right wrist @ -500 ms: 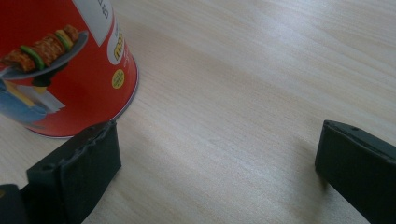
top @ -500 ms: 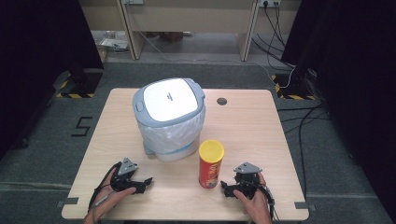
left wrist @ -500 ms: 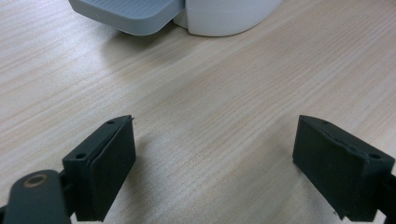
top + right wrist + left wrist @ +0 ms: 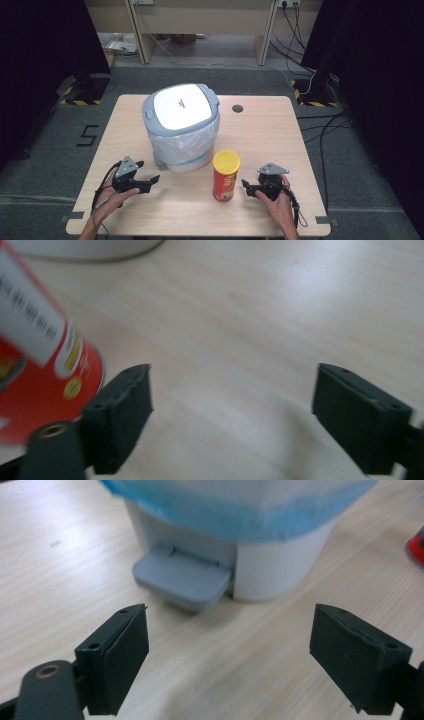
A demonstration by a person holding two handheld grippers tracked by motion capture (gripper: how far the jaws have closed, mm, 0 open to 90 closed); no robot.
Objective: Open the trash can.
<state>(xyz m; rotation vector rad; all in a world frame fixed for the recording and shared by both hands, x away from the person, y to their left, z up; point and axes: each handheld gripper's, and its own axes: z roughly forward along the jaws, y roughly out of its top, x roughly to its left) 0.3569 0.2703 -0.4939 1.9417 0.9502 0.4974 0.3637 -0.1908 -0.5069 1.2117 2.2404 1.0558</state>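
Observation:
A white pedal bin (image 4: 182,125) with a grey-rimmed shut lid and a pale blue liner stands mid-table. In the left gripper view its grey pedal (image 4: 182,577) lies just ahead of my left gripper (image 4: 230,635), whose jaws stand wide open with bare table between them. In the high view the left gripper (image 4: 148,171) rests at the bin's front left. A red chip can (image 4: 226,177) with a yellow lid stands upright in front of the bin. My right gripper (image 4: 248,186) sits just right of the can, open and empty (image 4: 232,395); the can (image 4: 35,370) is beside its left jaw.
The light wooden table (image 4: 270,135) has a round cable hole (image 4: 237,108) at the back right. Bare tabletop stretches to the right of the bin and along the front edge. Dark curtains and floor cables surround the table.
Both grippers have edged slightly away from the front edge, toward the bin and the can. The bin and the can have not moved.

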